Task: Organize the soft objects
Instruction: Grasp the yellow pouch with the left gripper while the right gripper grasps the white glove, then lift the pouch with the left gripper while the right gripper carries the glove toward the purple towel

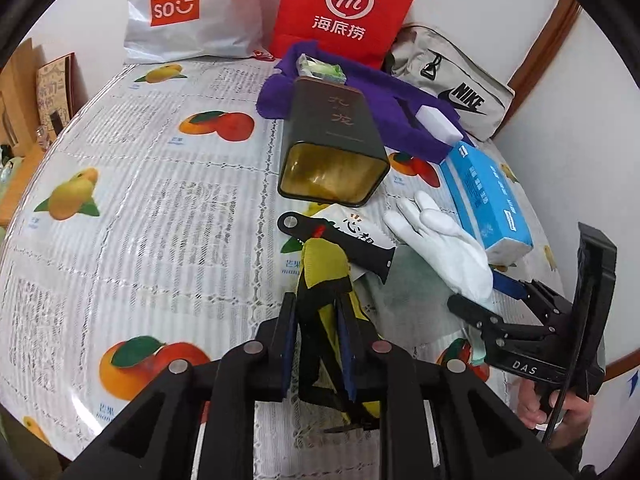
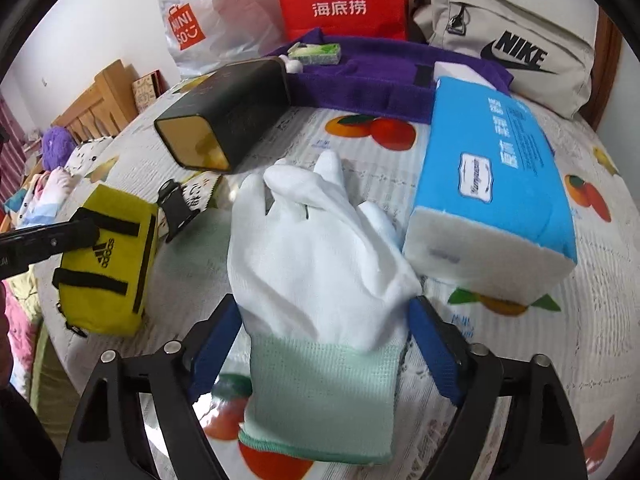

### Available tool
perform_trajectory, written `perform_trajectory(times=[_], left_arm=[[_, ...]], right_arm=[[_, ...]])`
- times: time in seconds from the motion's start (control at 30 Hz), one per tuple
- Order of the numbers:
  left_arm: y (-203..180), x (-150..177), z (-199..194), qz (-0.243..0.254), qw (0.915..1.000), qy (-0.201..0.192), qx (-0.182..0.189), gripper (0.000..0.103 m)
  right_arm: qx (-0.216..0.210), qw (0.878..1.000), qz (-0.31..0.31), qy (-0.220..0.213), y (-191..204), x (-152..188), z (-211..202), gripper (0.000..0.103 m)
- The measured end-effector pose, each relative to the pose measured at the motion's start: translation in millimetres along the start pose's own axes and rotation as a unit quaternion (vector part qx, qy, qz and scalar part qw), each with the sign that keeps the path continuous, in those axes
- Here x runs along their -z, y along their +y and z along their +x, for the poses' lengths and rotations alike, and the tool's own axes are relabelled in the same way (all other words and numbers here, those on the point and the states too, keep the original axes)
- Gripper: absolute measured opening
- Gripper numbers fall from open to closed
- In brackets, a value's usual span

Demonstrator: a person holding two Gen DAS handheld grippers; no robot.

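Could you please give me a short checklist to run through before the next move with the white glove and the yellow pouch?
1. Left gripper shut on the yellow pouch: ok.
2. White glove lies between the right gripper jaws, at the cuff: ok.
3. Right jaws closed on the glove: not ok; they stand open on either side of it.
4. Glove free of the blue tissue pack: cannot tell; the two lie close, perhaps touching.
5. Black tin open and lying on its side, mouth toward the grippers: ok.
6. Room left inside the tin: cannot tell; something pale shows within.
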State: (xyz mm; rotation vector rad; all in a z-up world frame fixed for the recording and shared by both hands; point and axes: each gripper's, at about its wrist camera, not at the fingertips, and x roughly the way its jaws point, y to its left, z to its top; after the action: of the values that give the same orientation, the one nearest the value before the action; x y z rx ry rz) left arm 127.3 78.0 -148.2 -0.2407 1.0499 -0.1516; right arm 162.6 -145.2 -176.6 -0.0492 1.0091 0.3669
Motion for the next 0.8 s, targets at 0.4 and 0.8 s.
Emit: perform_trajectory(times=[0.4, 0.8], left_arm=[[3, 6, 18, -0.008, 0.9998, 0.017, 0.009, 0.029], [0, 6, -20, -0.011, 0.9975, -0.033, 0.061, 0.013]], right_arm=[[-0.078, 0.996, -0.015, -0.030, 0, 14, -33, 0.012], [-0.095, 0.993, 0.007, -0.069, -19, 32, -85, 0.012]])
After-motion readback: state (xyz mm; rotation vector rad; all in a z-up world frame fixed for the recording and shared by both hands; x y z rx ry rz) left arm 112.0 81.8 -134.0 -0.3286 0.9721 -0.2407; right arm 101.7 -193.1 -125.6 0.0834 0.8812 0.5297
